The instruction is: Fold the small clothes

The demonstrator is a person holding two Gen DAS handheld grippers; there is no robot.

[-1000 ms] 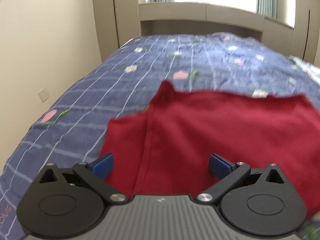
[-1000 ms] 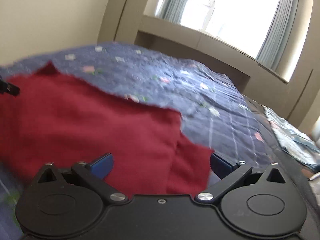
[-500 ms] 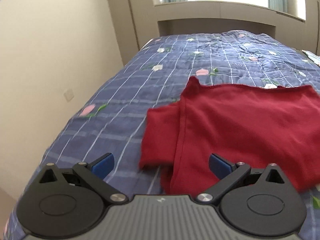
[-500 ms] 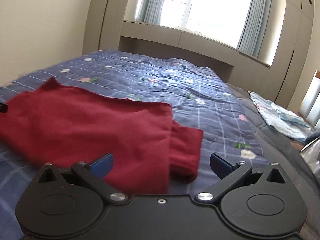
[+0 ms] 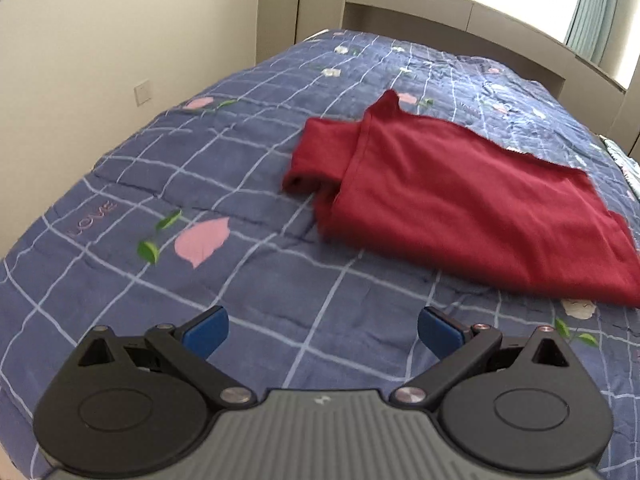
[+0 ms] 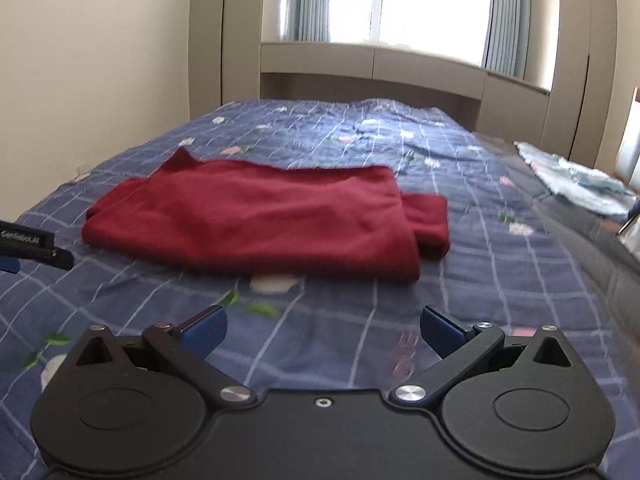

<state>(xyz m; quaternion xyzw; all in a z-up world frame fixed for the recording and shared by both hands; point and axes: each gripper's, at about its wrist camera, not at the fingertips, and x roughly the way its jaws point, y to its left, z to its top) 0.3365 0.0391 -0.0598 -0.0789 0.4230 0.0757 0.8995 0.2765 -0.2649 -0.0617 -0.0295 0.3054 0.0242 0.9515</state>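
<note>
On the quilted blue bedspread [image 6: 460, 280] lies the red garment [image 6: 256, 220], folded once across its body into a broad rectangle, a short sleeve poking out at each end (one far corner peaks up). By my reading one fold is done; the sleeves and a further fold or two remain. Its knit looks soft, matte and limp, with rounded edges. Both the left gripper [image 5: 323, 330] and right gripper [image 6: 323, 328] hover short of it, jaws spread wide, holding nothing.
</note>
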